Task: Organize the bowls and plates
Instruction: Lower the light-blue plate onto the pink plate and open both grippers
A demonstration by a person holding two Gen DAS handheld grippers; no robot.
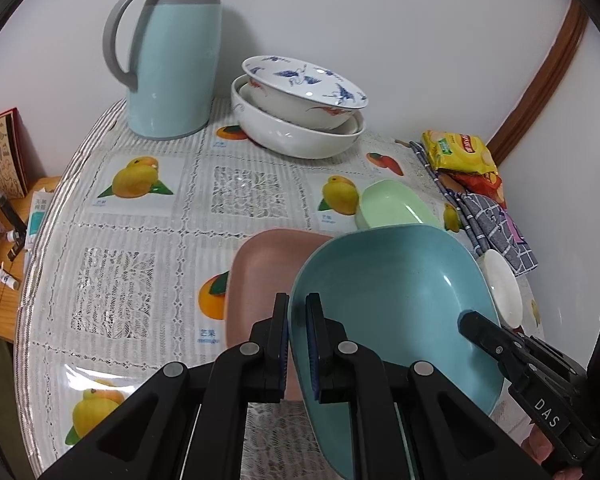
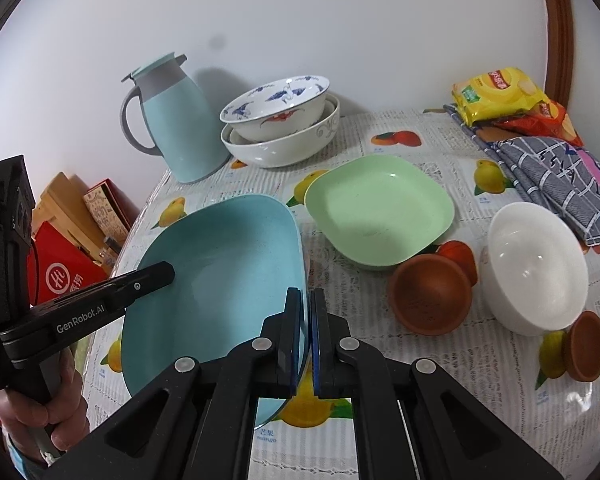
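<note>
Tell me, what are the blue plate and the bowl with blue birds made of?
The blue plate, pinched at opposite rims by the left tool and the right tool, looks like matte plastic or wheat-straw composite: dull sheen, tiny speckles, thin rim. The bowl with blue birds looks like glazed porcelain: glossy white surface, sharp highlights, painted pattern. Neither can be confirmed by looks alone.

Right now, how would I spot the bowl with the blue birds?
Find the tall pale-blue jug by the wall. Beside it sits a stack of bowls in a wide white bowl. The top one is the only dish with blue birds painted inside.
</note>
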